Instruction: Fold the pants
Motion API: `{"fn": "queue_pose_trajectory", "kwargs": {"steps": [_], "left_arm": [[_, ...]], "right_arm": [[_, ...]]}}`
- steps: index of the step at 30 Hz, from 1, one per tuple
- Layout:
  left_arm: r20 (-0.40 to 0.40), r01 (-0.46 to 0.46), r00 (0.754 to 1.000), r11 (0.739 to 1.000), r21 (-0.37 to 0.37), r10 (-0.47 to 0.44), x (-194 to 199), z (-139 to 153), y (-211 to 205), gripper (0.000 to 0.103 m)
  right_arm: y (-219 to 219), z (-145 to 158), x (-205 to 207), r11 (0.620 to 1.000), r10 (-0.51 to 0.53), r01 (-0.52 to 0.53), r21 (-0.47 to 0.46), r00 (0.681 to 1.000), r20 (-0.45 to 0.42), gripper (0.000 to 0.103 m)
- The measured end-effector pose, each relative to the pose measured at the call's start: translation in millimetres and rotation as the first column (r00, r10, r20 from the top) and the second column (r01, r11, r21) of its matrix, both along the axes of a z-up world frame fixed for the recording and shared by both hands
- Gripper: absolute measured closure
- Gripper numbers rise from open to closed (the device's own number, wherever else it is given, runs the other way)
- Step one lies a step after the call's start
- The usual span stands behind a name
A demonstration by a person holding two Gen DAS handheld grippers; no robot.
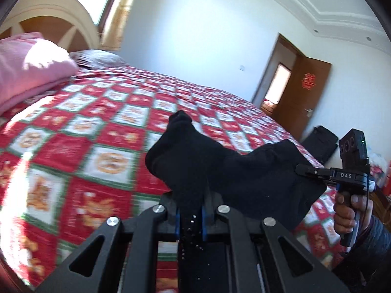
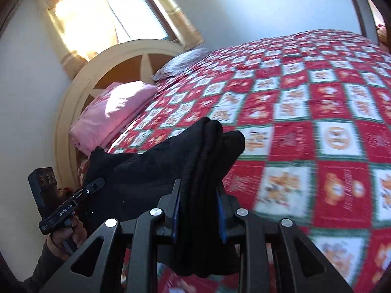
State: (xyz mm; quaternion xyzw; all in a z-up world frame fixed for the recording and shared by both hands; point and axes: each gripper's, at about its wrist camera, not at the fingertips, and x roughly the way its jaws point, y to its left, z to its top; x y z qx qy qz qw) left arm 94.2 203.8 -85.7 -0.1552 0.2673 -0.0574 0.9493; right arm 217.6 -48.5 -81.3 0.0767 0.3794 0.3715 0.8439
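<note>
Black pants (image 1: 244, 171) hang bunched in the air above a bed, stretched between two handheld grippers. The left gripper (image 1: 191, 210) is clamped tight on one gathered edge of the cloth, its blue-padded fingers (image 1: 178, 222) almost meeting around a thin fold. The right gripper (image 2: 199, 210) is closed on a thicker wad of the same pants, several layers pinched between its pads and rising past the fingertips in a rounded hump. Each gripper appears in the other's camera at the far end of the garment, held by a person's hand (image 1: 347, 210) in a dark sleeve. Below, the red, white and green checked quilt (image 1: 80, 146) lies flat and open across nearly the whole mattress. A folded pink blanket (image 2: 114, 112) and a grey pillow (image 2: 183, 63) sit near the arched headboard (image 2: 102, 68); the bed's far edge runs toward a brown door (image 1: 305, 90) standing open.
</note>
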Motion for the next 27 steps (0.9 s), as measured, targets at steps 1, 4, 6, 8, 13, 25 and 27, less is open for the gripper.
{"fn": "queue_pose_trajectory", "kwargs": {"steps": [1,4,6,8,13,25,27], "left_arm": [[-0.008,-0.023,1.0,1.0,0.0,0.023,0,-4,8,0.091],[-0.062,-0.076,0.995,0.997,-0.004,0.076,10,-26,31,0.086],[-0.1,-0.11,0.989,0.993,-0.038,0.106,16,-47,40,0.075],[-0.133,-0.126,0.984,0.992,-0.027,0.121,21,-63,38,0.055],[-0.121,-0.172,0.978,0.985,-0.001,0.171,18,-68,39,0.033],[-0.136,-0.235,0.96,0.969,0.073,0.243,14,-62,45,0.02],[-0.137,-0.235,0.96,0.968,0.089,0.246,15,-61,44,0.02]], "right_arm": [[11,-5,3,1.0,0.009,-0.009,-0.004,1.0,-0.005,0.077],[42,-25,11,0.999,0.016,-0.016,-0.031,0.999,-0.03,0.077],[49,-38,17,0.998,-0.008,0.006,-0.058,0.999,-0.042,0.077],[46,-50,25,0.996,-0.043,0.038,-0.086,0.998,-0.056,0.074],[28,-57,30,0.984,-0.118,0.111,-0.141,0.992,-0.043,0.061],[10,-63,1,0.965,-0.148,0.151,-0.214,0.989,0.028,0.046],[5,-66,6,0.969,-0.162,0.157,-0.189,0.987,-0.01,0.044]]}}
